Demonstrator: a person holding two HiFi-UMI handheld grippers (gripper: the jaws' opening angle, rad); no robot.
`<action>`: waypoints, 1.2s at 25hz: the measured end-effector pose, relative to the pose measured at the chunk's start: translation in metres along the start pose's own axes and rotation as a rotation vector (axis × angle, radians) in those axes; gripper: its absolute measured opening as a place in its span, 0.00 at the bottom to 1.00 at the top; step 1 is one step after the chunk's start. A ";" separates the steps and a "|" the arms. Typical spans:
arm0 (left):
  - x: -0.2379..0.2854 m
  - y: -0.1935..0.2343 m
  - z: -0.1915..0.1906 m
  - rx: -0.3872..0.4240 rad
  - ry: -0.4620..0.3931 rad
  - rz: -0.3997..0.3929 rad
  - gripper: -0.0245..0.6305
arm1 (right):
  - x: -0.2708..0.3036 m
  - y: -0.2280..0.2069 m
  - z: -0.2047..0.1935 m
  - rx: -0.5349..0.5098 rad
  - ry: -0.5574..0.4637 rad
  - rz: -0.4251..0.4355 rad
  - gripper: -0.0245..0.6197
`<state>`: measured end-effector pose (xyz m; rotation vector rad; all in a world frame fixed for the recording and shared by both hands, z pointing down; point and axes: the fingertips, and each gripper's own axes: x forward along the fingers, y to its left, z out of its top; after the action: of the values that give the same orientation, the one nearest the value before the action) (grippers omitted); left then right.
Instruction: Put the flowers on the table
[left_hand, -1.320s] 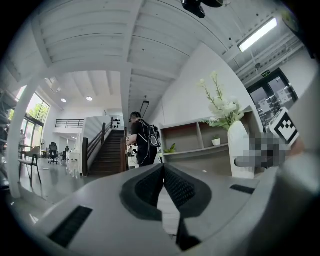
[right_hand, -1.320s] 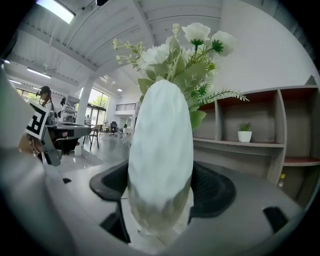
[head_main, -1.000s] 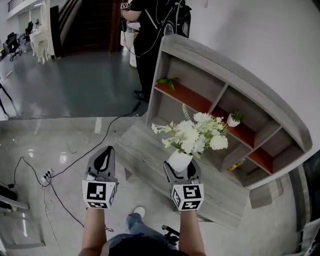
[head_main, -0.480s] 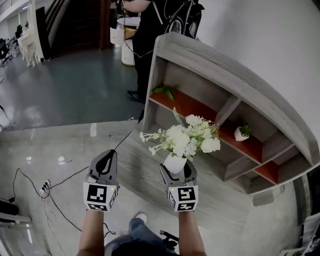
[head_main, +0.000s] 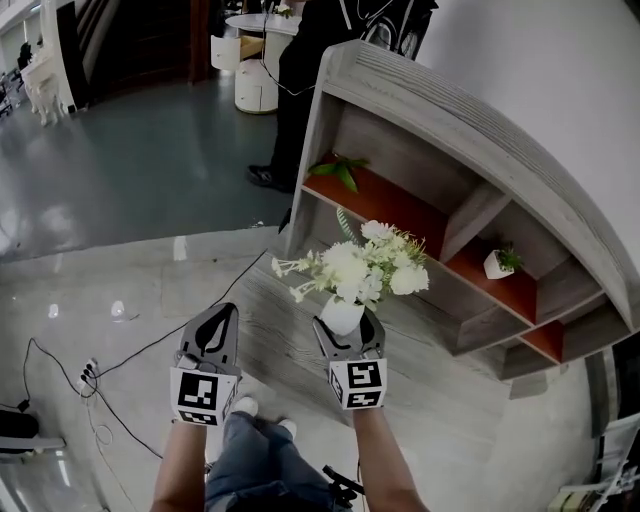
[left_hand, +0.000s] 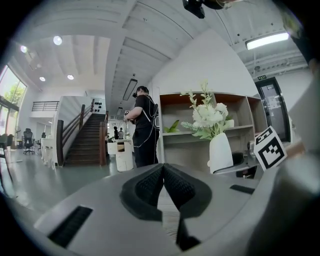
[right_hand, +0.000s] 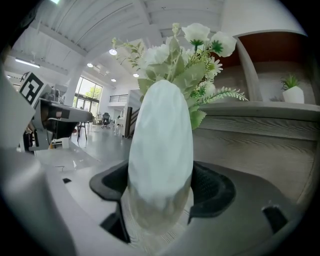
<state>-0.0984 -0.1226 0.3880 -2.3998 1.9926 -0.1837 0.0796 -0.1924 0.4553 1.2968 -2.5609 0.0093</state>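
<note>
A white vase (head_main: 341, 315) of white flowers (head_main: 362, 265) with green leaves is held upright by my right gripper (head_main: 344, 332), shut on the vase's lower body. In the right gripper view the vase (right_hand: 161, 150) fills the gap between the black pads (right_hand: 212, 190), and the blooms (right_hand: 190, 50) rise above it. It hangs over the low grey wooden table (head_main: 300, 340) in front of the shelf. My left gripper (head_main: 212, 328) is shut and holds nothing, to the left of the vase. From the left gripper view the vase (left_hand: 220, 152) shows at the right.
A grey shelf unit (head_main: 470, 160) with red-brown boards stands behind the table; it holds a green plant (head_main: 338, 172) and a small white potted plant (head_main: 498, 262). A person in black (left_hand: 144, 130) stands at the shelf's far end. Cables (head_main: 110, 350) run over the glossy floor.
The vase and my right gripper have shifted slightly left and farther forward over the table. The head view has swung, so the shelf sits lower right. My left gripper keeps its place beside it.
</note>
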 end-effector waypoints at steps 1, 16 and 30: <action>0.005 0.001 -0.002 0.005 0.001 -0.005 0.06 | 0.007 -0.002 -0.004 0.000 0.003 -0.006 0.61; 0.044 0.037 -0.017 0.060 -0.005 -0.095 0.06 | 0.086 0.006 -0.042 -0.002 0.014 -0.091 0.61; 0.049 0.048 -0.058 0.114 0.033 -0.130 0.06 | 0.132 -0.022 -0.069 -0.014 -0.008 -0.167 0.61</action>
<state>-0.1424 -0.1761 0.4449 -2.4696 1.7862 -0.3316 0.0384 -0.3014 0.5511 1.5040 -2.4455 -0.0466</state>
